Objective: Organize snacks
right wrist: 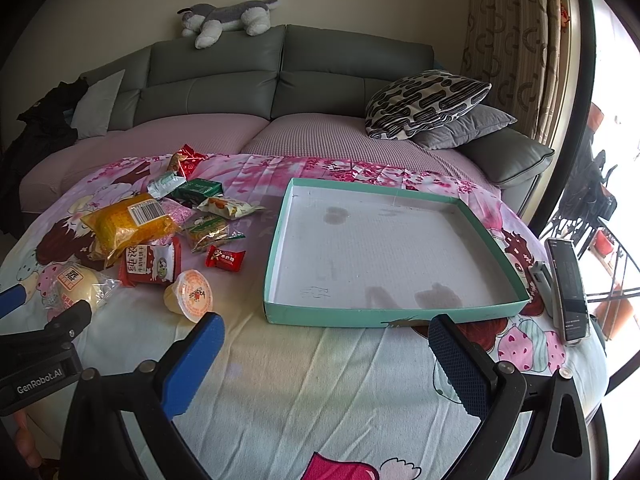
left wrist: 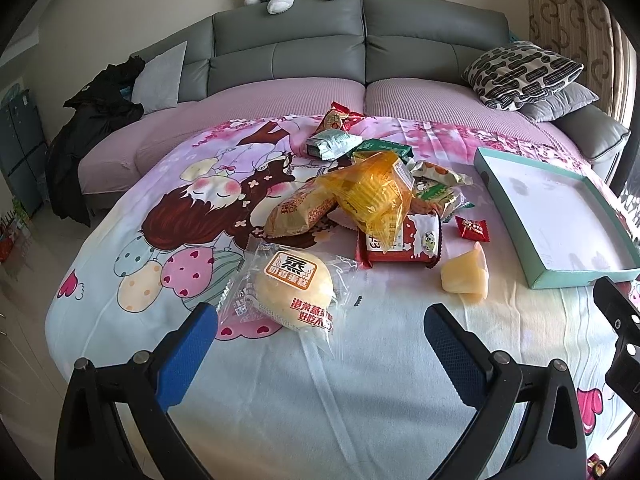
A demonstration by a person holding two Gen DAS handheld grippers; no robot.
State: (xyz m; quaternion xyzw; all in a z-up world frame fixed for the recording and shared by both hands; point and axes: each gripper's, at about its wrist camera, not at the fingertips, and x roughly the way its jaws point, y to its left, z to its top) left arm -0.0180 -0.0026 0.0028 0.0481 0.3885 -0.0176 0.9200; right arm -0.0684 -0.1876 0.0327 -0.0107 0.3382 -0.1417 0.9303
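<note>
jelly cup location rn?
Jelly cup lies on its side on the cloth, between the red biscuit pack and the teal tray, left of the tray.

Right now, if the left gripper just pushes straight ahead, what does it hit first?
Most likely the wrapped steamed cake: it lies just beyond the open left gripper, slightly toward the left finger. The snack pile sits further back. Depth is unclear; pointing down, it could meet the cartoon sheet first.

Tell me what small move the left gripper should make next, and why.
Probably ease the left gripper forward so its open jaws straddle the bun. The wrapped bun is the nearest snack, lying just ahead of the fingertips and apart from the pile. The tray holds no snacks yet, and the right gripper hangs open and empty-handed just before it.
</note>
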